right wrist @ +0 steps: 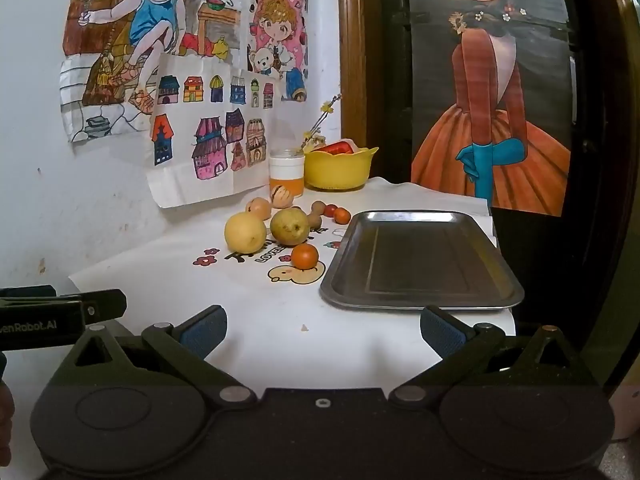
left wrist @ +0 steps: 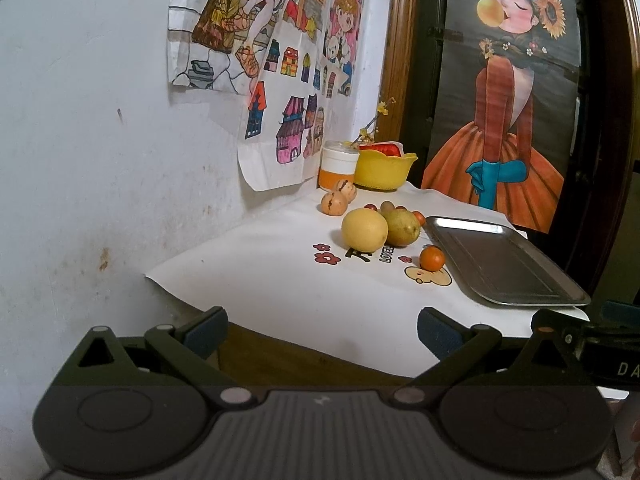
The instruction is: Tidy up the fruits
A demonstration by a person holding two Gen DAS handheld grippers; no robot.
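Fruit lies in a loose cluster on the white printed cloth (right wrist: 240,300): a yellow pear (left wrist: 364,229) (right wrist: 245,232), a greenish pear (left wrist: 403,226) (right wrist: 289,226), a small orange (left wrist: 432,258) (right wrist: 304,256), two brown cracked fruits (left wrist: 334,203) (right wrist: 259,207) and some tiny red ones (right wrist: 341,214). An empty steel tray (left wrist: 500,264) (right wrist: 420,260) sits to their right. My left gripper (left wrist: 322,334) is open at the table's near edge, holding nothing. My right gripper (right wrist: 322,330) is open too, over the cloth in front of the tray.
At the back stand a yellow bowl (left wrist: 382,170) (right wrist: 337,168) with something red in it and a white-lidded jar (left wrist: 338,164) (right wrist: 285,172) with a flowering twig. Drawings hang on the wall to the left. A dark door with a poster is right of the table.
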